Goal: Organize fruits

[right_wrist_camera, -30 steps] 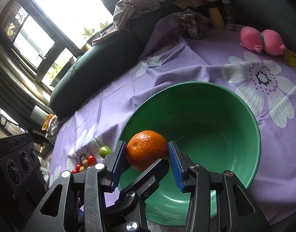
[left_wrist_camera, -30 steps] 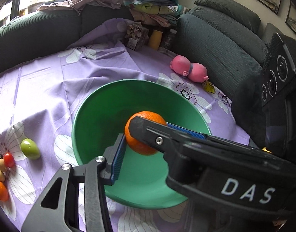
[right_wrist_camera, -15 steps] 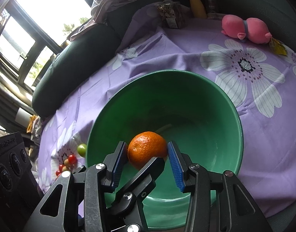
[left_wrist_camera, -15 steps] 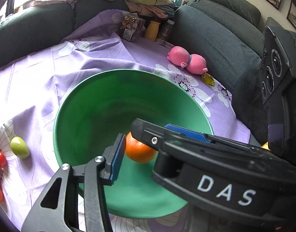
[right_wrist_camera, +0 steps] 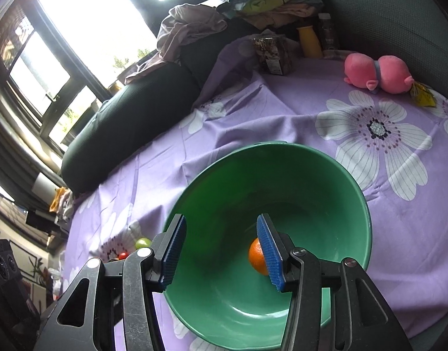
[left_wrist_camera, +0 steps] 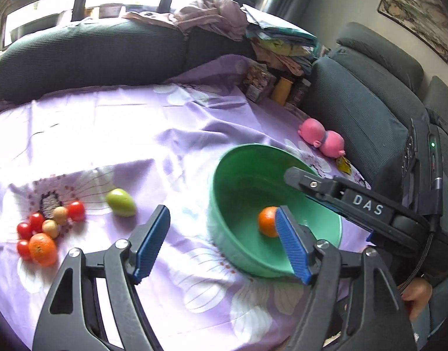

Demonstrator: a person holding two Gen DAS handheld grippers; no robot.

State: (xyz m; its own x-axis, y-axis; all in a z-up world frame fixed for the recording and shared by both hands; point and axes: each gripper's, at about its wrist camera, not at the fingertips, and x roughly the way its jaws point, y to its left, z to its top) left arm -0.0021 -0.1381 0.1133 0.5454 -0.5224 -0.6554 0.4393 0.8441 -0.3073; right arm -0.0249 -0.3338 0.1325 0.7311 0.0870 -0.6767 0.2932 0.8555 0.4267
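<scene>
Two grippers: both over a purple flowered cloth, each with blue-padded jaws spread and nothing between them.
Fruit cluster: lower left of the left wrist view; red cherry tomatoes, two small tan fruits and a second orange lie touching one another on a printed flower.
Green fruit: just right of that cluster, alone on the cloth.
Left gripper: lower centre of its view, jaws having just opened wide; only cloth and the bowl's near wall show in the gap.
Green bowl: right of centre in the left wrist view, resting on the cloth.
Orange: loose on the bowl's inner floor, partly hidden behind the left gripper's right pad.
Right gripper: above the bowl, jaws having just parted; the orange sits below, beside the right pad, outside the gap.
Pink plush toy: upper right, beyond the bowl, near the dark sofa.
Person's hand: lower right edge of the left wrist view, behind the right gripper's body.
</scene>
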